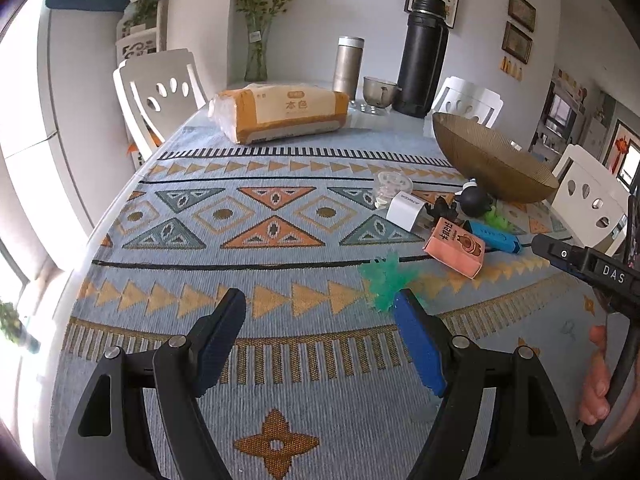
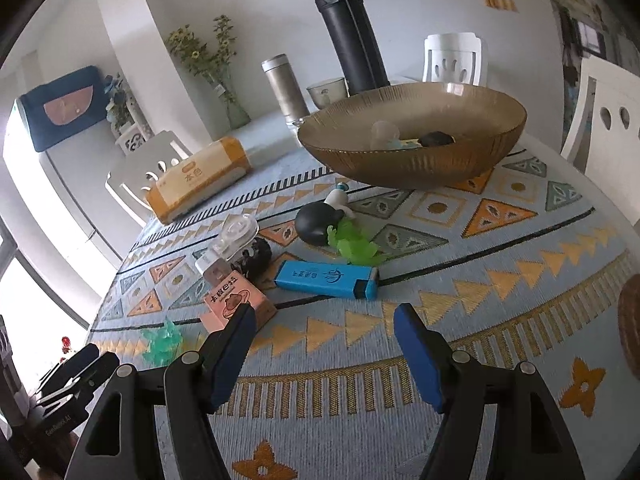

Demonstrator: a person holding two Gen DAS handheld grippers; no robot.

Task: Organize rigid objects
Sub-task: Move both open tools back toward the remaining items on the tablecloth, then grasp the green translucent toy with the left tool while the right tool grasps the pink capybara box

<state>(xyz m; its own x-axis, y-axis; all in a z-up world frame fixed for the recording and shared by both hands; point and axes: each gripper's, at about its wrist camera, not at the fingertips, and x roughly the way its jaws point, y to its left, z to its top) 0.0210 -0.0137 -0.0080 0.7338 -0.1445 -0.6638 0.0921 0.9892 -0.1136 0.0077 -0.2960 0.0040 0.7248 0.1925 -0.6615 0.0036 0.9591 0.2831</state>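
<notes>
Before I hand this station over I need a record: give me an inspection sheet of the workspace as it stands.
Surface: table under a patterned blue cloth.
Job's things: amber bowl already holding a few items; pink carton, blue lighter-shaped case, white charger, black round figure, green plastic pieces loose on the cloth.
Clutter: tissue pack, black flask, steel tumbler, glass cup.
Grippers: left gripper and right gripper both with jaws apart, nothing between them.
Cables: nothing seen.
Surroundings: white chairs, flower vase, framed pictures.
</notes>
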